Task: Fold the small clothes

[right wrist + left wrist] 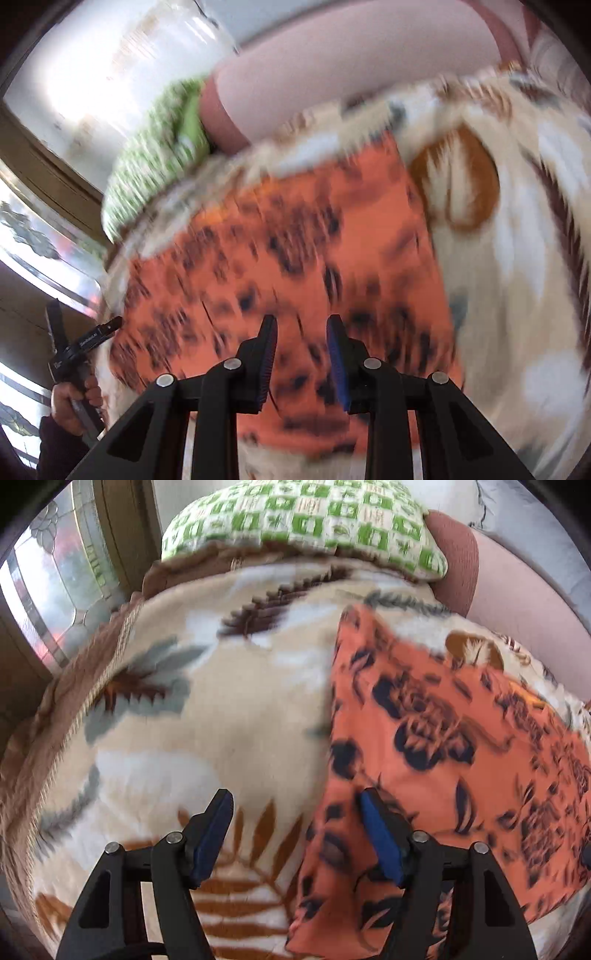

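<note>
While the orange floral garment [443,746] lies flat on the patterned blanket [221,709], lower the wide-open, empty left tool [295,834] onto its near edge, bring the narrowly parted, empty right tool [302,360] alongside, and pinch only one layer.

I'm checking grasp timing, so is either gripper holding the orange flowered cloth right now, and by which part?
Nothing is held. The left gripper and right gripper both hang open over the orange flowered cloth, their pads gripping no fabric.
</note>
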`<move>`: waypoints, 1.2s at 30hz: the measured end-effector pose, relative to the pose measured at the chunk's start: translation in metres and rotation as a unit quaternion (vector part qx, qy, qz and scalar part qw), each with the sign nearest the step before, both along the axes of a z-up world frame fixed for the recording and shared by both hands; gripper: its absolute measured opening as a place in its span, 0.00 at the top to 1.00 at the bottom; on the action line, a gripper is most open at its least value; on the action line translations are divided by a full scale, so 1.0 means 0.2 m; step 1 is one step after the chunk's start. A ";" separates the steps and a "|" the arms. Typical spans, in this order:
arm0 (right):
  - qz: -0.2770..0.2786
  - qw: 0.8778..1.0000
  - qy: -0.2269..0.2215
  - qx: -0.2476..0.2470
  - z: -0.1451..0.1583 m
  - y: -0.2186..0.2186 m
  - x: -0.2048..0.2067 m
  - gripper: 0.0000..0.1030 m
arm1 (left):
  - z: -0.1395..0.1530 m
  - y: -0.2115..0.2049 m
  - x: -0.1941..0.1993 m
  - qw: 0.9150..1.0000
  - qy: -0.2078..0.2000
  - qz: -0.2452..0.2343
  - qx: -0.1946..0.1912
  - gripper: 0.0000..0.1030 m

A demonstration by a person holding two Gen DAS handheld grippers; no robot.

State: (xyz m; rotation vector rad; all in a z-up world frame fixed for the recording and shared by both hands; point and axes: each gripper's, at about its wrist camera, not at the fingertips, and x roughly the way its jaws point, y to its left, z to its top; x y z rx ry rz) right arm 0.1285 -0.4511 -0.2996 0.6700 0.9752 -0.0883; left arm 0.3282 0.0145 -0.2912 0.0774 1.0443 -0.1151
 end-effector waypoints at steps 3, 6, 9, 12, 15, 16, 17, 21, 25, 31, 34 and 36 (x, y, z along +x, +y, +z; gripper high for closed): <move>-0.010 1.000 0.000 0.012 0.01 0.01 -0.10 0.70 | 0.08 0.06 -0.02 1.000 0.011 0.020 -0.019 0.29; -0.010 0.999 -0.011 0.042 0.08 0.00 -0.19 0.69 | 0.20 0.12 -0.09 0.999 -0.011 0.031 -0.033 0.29; -0.007 0.996 -0.041 0.084 0.13 0.01 -0.28 0.53 | 0.24 0.18 -0.20 0.996 0.005 0.038 -0.080 0.29; -0.004 0.991 -0.078 0.112 0.19 0.09 -0.34 0.35 | 0.21 0.16 -0.37 0.988 0.037 0.031 -0.148 0.29; 0.011 0.990 -0.098 0.102 0.23 0.20 -0.34 0.37 | 0.13 0.09 -0.52 0.976 0.074 0.025 -0.204 0.29; 0.014 0.990 -0.104 0.099 0.23 0.24 -0.33 0.39 | 0.10 0.07 -0.53 0.972 0.081 0.032 -0.217 0.29; 0.014 0.989 -0.107 0.098 0.22 0.25 -0.33 0.50 | 0.06 0.05 -0.53 0.968 0.086 0.044 -0.230 0.29; 0.019 0.990 -0.100 0.102 0.17 0.33 -0.34 0.72 | -0.01 0.03 -0.47 0.952 0.082 0.092 -0.282 0.29; 0.017 0.989 -0.100 0.111 0.14 0.32 -0.38 0.72 | -0.07 0.02 -0.39 0.936 0.063 0.123 -0.323 0.29; 0.010 0.988 -0.109 0.109 0.15 0.28 -0.40 0.72 | -0.11 0.01 -0.27 0.916 0.049 0.130 -0.375 0.66; 0.017 0.990 -0.104 0.098 0.16 0.31 -0.34 0.72 | -0.15 0.03 -0.26 0.905 0.044 0.128 -0.403 0.79; 0.022 0.990 -0.104 0.090 0.16 0.35 -0.26 0.72 | -0.17 0.03 -0.26 0.902 0.028 0.125 -0.412 0.80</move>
